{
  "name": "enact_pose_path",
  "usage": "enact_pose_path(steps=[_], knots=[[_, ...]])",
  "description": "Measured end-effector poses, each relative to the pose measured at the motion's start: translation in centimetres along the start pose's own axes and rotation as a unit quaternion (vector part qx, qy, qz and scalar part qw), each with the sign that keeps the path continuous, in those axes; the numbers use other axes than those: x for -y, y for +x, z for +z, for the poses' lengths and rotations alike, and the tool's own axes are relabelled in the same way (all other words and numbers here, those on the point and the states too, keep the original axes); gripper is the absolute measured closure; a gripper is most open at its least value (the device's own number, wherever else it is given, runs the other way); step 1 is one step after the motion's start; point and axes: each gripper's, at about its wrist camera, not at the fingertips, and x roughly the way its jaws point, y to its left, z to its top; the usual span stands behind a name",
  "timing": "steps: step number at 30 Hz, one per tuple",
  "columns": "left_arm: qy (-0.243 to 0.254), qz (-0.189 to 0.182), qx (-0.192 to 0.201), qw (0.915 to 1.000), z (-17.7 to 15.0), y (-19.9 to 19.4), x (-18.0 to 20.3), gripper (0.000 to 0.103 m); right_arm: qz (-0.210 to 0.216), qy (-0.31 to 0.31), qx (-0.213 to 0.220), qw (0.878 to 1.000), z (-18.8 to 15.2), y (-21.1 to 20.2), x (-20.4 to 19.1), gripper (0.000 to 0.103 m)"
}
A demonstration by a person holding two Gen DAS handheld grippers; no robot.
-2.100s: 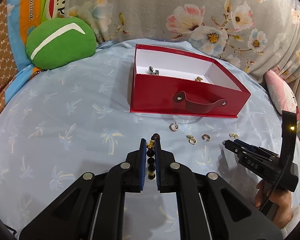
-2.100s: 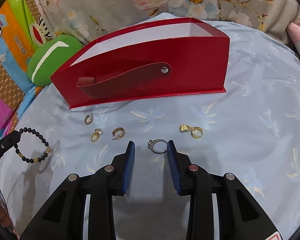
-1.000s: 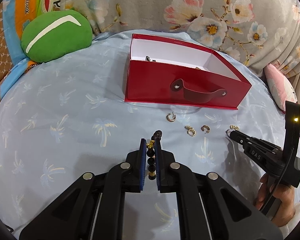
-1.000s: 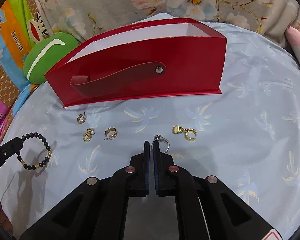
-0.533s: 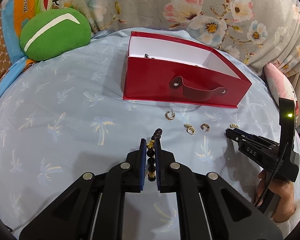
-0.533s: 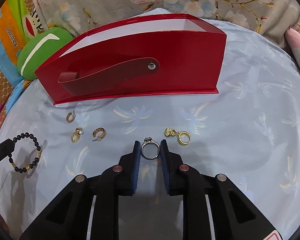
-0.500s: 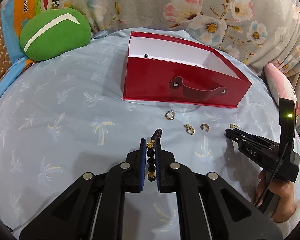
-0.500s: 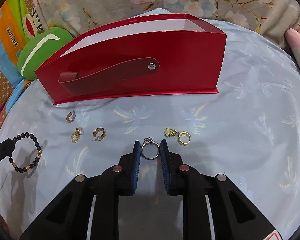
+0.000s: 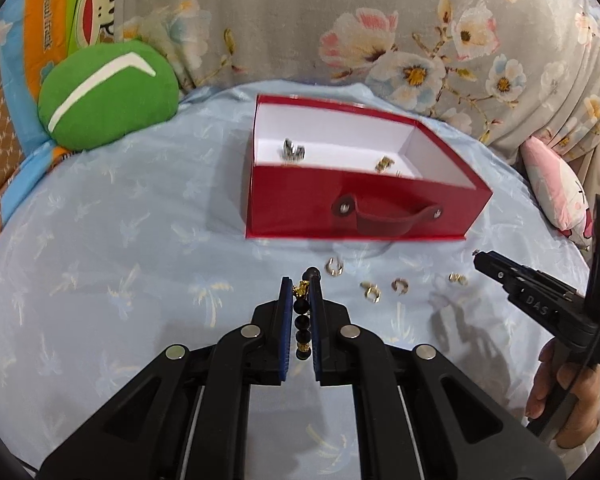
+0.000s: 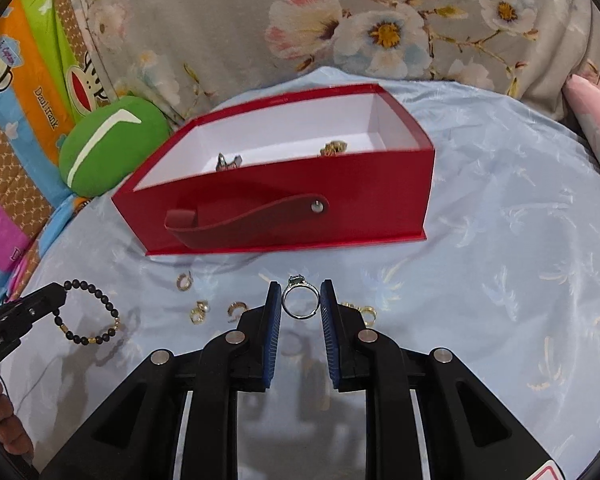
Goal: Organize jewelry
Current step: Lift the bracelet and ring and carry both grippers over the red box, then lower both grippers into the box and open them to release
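Left claw [image 9: 300, 312], bottom centre of the left wrist view, clamped on a black bead bracelet [image 9: 302, 326]; the loop shows hanging free at lower left in the right wrist view. Right claw [image 10: 300, 308] grips a silver ring [image 10: 299, 300] between its blue pads, lifted off the blue palm-print cloth [image 10: 520, 260]. Red box [image 10: 340, 200] at mid-frame, open, two pieces lying inside. Four gold earrings loose on the cloth just below the box front.
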Motion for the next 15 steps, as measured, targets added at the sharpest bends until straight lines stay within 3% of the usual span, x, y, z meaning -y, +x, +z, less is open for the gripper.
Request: enact_pose_path(steps=[9,15], knots=[[0.041,0.004,0.069,0.9968,8.7,-0.7,1.7,0.096,-0.005,-0.033,0.049,0.998,8.1,-0.6,-0.1,0.085],[0.064,0.004,0.094,0.9935,15.3,2.8,3.7,0.096,-0.01,-0.035,0.061,0.998,13.9,2.4,0.7,0.085]])
